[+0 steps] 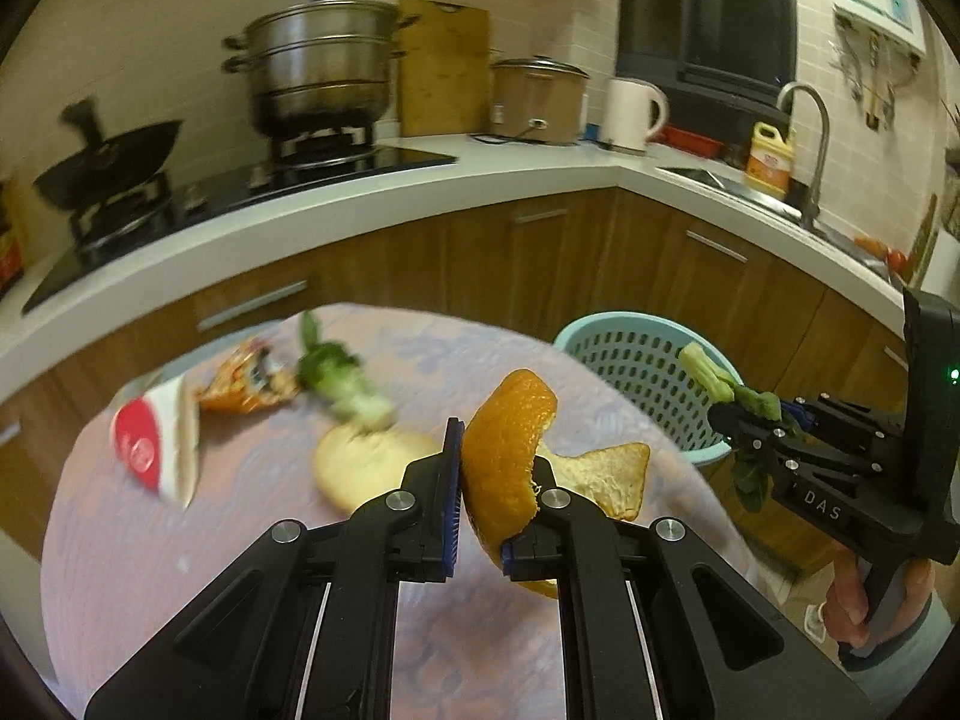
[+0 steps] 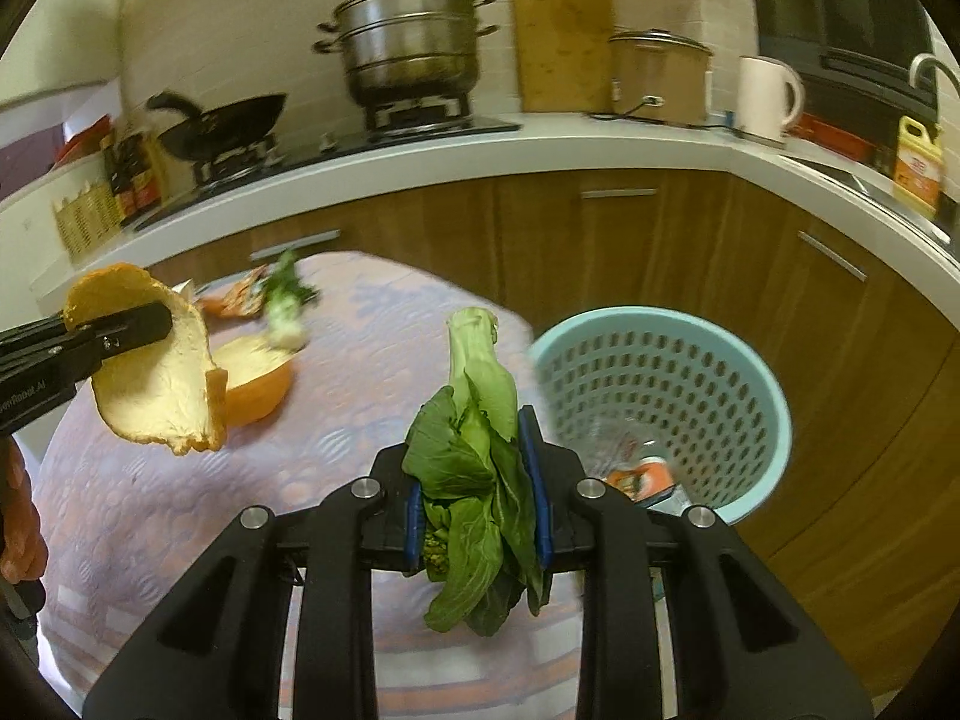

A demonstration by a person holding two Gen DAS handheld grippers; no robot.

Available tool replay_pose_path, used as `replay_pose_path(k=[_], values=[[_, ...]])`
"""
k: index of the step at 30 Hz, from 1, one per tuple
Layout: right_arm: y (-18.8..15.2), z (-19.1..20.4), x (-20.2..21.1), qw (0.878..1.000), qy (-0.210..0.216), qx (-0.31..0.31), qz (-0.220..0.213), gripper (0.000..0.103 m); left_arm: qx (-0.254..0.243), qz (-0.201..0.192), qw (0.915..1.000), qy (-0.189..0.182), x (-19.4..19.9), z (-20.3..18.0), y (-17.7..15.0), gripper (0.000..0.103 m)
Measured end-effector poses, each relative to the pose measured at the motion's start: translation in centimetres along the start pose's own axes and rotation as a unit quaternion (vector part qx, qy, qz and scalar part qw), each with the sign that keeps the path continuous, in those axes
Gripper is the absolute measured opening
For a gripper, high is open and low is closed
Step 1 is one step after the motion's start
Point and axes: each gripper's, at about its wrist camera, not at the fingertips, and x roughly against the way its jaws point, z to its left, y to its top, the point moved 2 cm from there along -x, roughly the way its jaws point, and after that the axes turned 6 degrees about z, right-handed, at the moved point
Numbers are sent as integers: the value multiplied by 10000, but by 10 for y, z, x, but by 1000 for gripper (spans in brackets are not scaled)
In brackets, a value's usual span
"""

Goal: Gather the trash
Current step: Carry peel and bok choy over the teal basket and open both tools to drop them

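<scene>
- The left gripper (image 1: 480,480) is pinching a big piece of orange peel (image 1: 507,450), jaws squeezed nearly all the way together on it. From the right wrist view you can see the peel's white pith side hanging off the fingertips, up off the table.
- The right gripper (image 2: 477,480) is clamping a bunch of leafy greens (image 2: 480,456), looks like bok choy, with the pale stalk sticking up past the blue pads (image 2: 543,504) and the dark leaves drooping below. The jaws are only partly closed because the bunch is filling the gap.
- Both hands are hovering over a round table with a lilac patterned tablecloth (image 1: 180,540).
- The trash basket (image 2: 750,384), a pale blue perforated plastic one, is sitting on the floor just beside the table, to the right of both grippers. It's already holding some crumpled wrapper-type trash (image 2: 639,474) at the bottom.
- More stuff is lying on the table: another piece of orange peel (image 1: 366,468) pith side up, a second bit of greens (image 1: 342,378) touching it, an orange snack wrapper (image 1: 246,384), and a red and white carton (image 1: 159,450) at the far left edge.
- A person's hand (image 1: 864,606) is gripping the right gripper's handle.
- Background is a kitchen counter (image 1: 540,174) with a steamer pot (image 1: 318,66) and a black wok (image 1: 108,156) on the stove, all a bit blurry.
</scene>
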Motion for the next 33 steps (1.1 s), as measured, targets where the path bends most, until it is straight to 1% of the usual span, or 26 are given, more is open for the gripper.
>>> replay_pose_path(k=[5,10,12,13,15,17,19,20,21,22,23,24,25,26,29,33], values=[[13,-39,-3,9993,-172,-284,-147,24,-217,46,9997,-66,-29,-29,31,8],[28,-89,-12,9967,-400,-657,-264,24,-246,147,9993,-221,-64,-51,63,8],[32,-111,-18,9951,-453,-844,-257,24,-243,216,9989,-338,-82,-63,75,8],[34,-120,-23,9943,-463,-931,-229,24,-241,244,9986,-397,-90,-68,79,8],[35,-141,-36,9921,-490,-1153,-109,24,-299,302,9983,-390,-109,-82,88,8],[32,-160,-55,9894,-372,-1397,135,24,-300,451,9977,-407,-133,-95,92,8],[29,-170,-72,9866,-287,-1568,347,25,-259,586,9972,-391,-151,-102,91,8],[29,-175,-81,9849,-276,-1647,467,27,-207,677,9966,-422,-163,-105,91,10],[29,-178,-87,9834,-279,-1705,553,27,-158,732,9961,-470,-171,-107,90,14],[30,-180,-94,9824,-211,-1743,644,33,-121,789,9954,-521,-178,-108,90,20],[31,-182,-100,9816,-123,-1771,710,44,-110,892,9946,-525,-186,-110,88,37],[31,-184,-104,9807,-27,-1817,718,49,-119,945,9943,-479,-191,-111,86,45],[32,-186,-106,9805,-43,-1844,682,55,-143,979,9941,-447,-193,-113,83,47],[32,-187,-106,9805,-73,-1847,664,57,-173,982,9937,-502,-194,-114,81,48],[32,-187,-105,9806,12,-1850,650,57,-232,974,9939,-472,-192,-114,77,49],[32,-178,-92,9831,-9,-1742,572,57,-134,864,9946,-562,-178,-106,74,49]])
